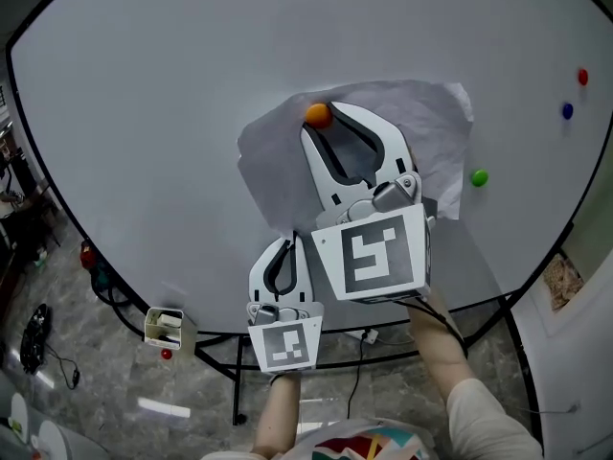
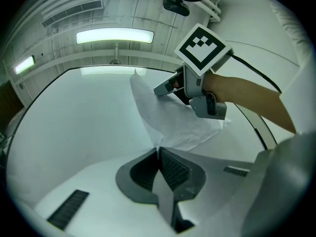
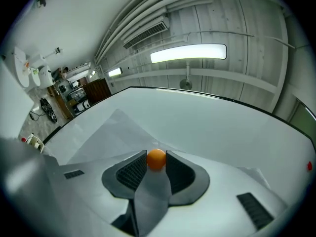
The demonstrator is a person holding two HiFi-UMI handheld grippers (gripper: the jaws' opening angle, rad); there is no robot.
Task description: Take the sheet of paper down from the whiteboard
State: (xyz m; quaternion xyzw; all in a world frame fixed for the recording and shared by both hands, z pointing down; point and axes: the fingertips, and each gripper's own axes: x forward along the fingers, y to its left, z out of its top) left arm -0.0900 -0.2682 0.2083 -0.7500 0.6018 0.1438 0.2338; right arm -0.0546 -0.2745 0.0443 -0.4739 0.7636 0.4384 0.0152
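A crumpled white sheet of paper (image 1: 283,156) lies against the whiteboard (image 1: 144,113). My left gripper (image 1: 290,242) is shut on the sheet's lower corner; in the left gripper view the paper (image 2: 168,117) runs down into the closed tips (image 2: 158,151). My right gripper (image 1: 324,123) reaches up over the sheet to its top edge and is shut on a round orange magnet (image 1: 317,115). In the right gripper view the magnet (image 3: 156,159) sits pinched between the two fingertips, with the paper (image 3: 113,132) below left. The right gripper (image 2: 170,85) also shows in the left gripper view.
A green magnet (image 1: 479,176) sits on the board just right of the sheet. Red (image 1: 581,77) and blue (image 1: 567,111) magnets are at the far right. A small marker box (image 1: 165,326) hangs at the board's lower left. Cables lie on the floor below.
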